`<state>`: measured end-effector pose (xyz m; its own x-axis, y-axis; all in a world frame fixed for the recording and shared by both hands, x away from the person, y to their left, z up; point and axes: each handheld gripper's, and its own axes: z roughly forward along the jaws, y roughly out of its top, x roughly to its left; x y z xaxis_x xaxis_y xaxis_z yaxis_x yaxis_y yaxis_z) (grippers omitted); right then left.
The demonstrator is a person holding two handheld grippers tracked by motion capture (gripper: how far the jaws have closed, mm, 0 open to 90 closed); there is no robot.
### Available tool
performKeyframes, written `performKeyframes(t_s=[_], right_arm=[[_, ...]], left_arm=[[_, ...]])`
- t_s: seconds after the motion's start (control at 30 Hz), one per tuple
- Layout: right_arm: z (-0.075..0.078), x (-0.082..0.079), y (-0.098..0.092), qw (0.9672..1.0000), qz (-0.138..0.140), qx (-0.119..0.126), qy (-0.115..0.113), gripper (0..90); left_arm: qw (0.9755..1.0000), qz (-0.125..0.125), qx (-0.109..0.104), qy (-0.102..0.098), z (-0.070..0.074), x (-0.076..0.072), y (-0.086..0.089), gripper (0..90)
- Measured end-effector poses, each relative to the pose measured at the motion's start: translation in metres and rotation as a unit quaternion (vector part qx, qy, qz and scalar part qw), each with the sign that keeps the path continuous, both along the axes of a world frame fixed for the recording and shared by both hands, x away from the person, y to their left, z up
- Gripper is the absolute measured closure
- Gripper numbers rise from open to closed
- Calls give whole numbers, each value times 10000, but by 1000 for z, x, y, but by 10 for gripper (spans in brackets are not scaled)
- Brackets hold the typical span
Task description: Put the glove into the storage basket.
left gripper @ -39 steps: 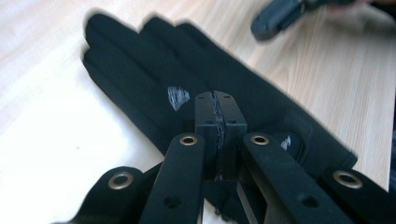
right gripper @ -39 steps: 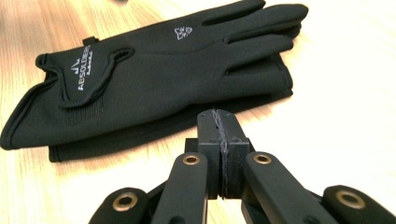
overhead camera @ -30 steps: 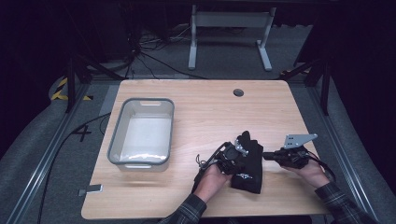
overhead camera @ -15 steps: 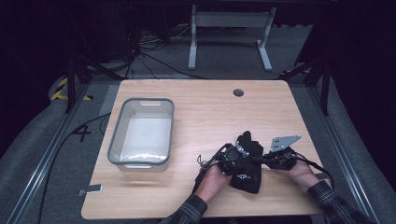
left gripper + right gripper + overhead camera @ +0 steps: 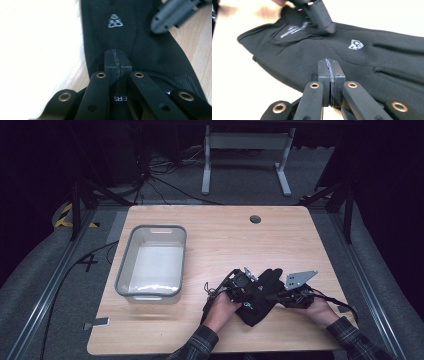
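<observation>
The black glove point(image 5: 261, 295) lies flat on the table's point(image 5: 220, 235) near right part. Your left gripper point(image 5: 117, 62) and right gripper point(image 5: 331, 71) both press on it with jaws together, clamping nothing I can see — likely pinning the fabric so it stays spread.

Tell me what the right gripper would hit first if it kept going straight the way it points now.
The right gripper, jaws shut, points across the flat black fabric glove. Straight on it would likely slide over the glove's back and meet the left gripper pressed on the cuff, though depth is hard to judge.
</observation>
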<state>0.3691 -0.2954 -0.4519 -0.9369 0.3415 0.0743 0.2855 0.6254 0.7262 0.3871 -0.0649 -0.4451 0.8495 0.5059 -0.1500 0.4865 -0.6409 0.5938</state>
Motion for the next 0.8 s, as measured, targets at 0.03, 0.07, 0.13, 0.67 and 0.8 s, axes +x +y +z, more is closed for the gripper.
performKeyframes(t_s=[0.03,0.07,0.13,0.67,0.8], right_arm=[[-1,-1,1,10000,16,22,18,900],[-1,-2,1,10000,27,27,28,900],[0,-2,1,10000,36,38,23,900],[7,-11,-67,9933,-1095,-138,-358,496],[-1,-15,-88,9885,-1441,-225,-390,350]], left_arm=[[10000,-11,3,-1,0,1,1,897],[10000,-19,13,-9,0,1,1,898],[10000,-14,12,-19,0,1,1,897],[9988,-262,-325,-266,24,10,3,505],[9984,-455,-282,-198,21,17,-7,372]])
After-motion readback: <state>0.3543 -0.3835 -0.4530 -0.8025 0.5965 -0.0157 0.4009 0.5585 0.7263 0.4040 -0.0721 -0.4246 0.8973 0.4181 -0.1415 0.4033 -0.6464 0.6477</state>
